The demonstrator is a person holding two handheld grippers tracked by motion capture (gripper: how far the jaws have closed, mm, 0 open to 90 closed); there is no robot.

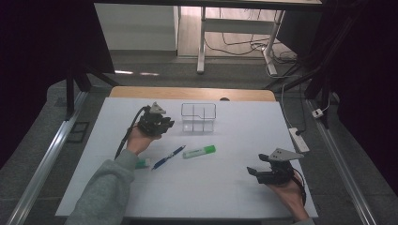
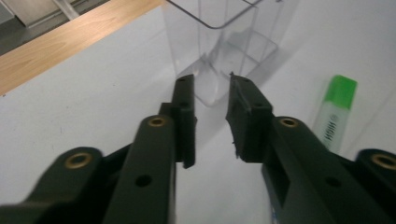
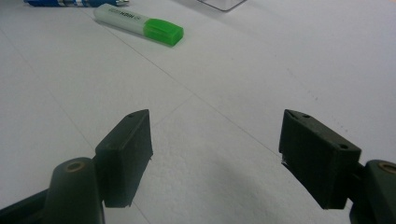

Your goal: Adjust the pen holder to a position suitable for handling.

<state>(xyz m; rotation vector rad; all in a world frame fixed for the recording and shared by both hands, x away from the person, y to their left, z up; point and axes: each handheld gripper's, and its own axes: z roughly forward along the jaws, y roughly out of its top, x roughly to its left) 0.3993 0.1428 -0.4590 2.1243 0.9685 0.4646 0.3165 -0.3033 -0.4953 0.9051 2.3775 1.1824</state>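
Observation:
A clear plastic organizer [image 1: 198,117] with compartments stands at the back middle of the white table. My left gripper [image 1: 168,123] hovers just to its left, pointing at it. In the left gripper view the jaws [image 2: 210,98] stand a little apart with nothing between them, and the clear organizer [image 2: 224,42] rises right ahead. A green-capped highlighter [image 1: 199,151] and a blue pen [image 1: 169,157] lie on the table's middle. My right gripper [image 1: 258,165] rests low at the front right, open wide and empty [image 3: 215,140], facing the highlighter [image 3: 140,23].
A small white and green object [image 1: 142,163] lies beside the left sleeve. The white sheet [image 1: 225,187] covers a wooden table whose far edge [image 1: 192,93] shows behind the organizer. A power strip [image 1: 299,139] lies on the floor to the right.

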